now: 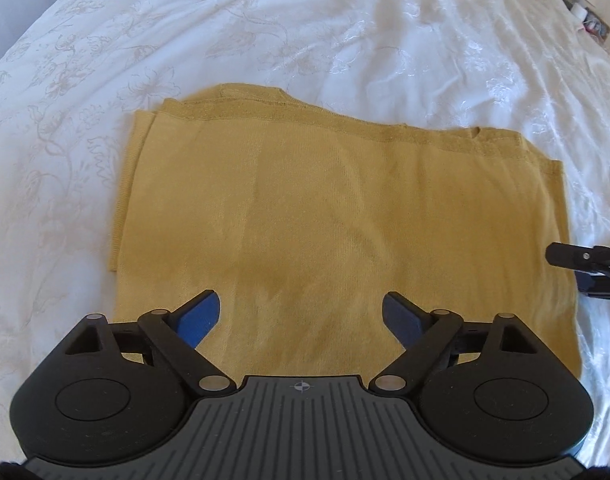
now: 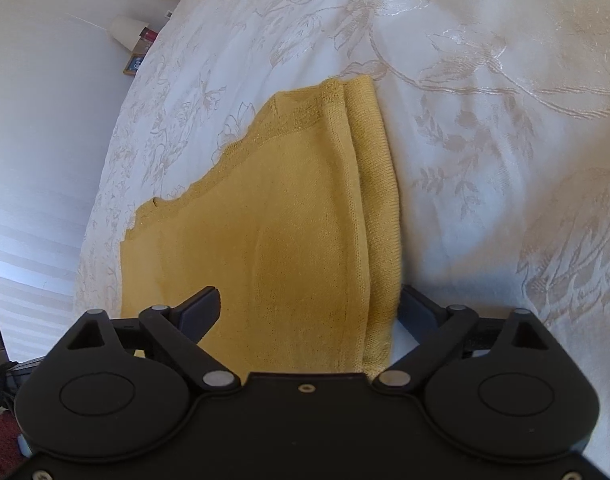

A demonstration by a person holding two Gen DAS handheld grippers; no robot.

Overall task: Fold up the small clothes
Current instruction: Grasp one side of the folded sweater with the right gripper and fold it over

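The mustard-yellow knit garment [image 1: 337, 216] lay folded and flat on the bed, on a white bedspread [image 1: 265, 32] with a pale flower pattern. It was directly in front of the left tool [image 1: 303, 316] and below it. The jaws of this tool stood wide apart, with blue pads [image 1: 203, 314] on the inner sides, and nothing was between them; they hung above the near part of the garment without pressing it.

The right tool [image 2: 309, 312] was also open. Its left finger was over the yellow cloth, and its right finger was partly hidden behind the ribbed edge [image 2: 381, 200] of the garment, which ran away from the tool along its right side. Whether that finger touched the cloth I cannot tell. In the left wrist view, a part of the right tool [image 1: 585, 260] appeared at the right border, just beside the garment's right edge.
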